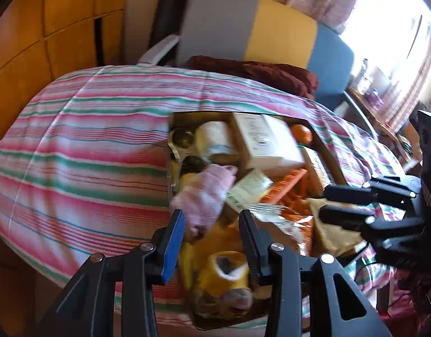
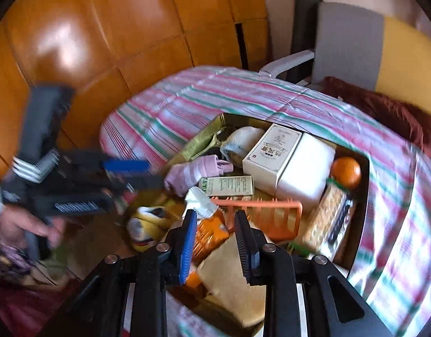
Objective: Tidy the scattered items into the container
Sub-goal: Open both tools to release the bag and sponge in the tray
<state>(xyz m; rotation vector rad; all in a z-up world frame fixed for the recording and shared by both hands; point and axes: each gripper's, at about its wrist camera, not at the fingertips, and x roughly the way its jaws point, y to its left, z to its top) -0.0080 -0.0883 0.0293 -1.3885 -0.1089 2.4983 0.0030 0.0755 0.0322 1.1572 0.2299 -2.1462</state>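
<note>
A shallow gold box sits on a striped cloth and is full of items: a pink sock, a white carton, an orange fruit, an orange rack, a yellow tape roll. My left gripper hangs open over the box's near end, empty, just below the sock. My right gripper is open and empty above the box.
The striped cloth covers the surface around the box. A grey, yellow and blue chair back and a dark red cushion stand behind. Wooden cabinet panels lie to the left.
</note>
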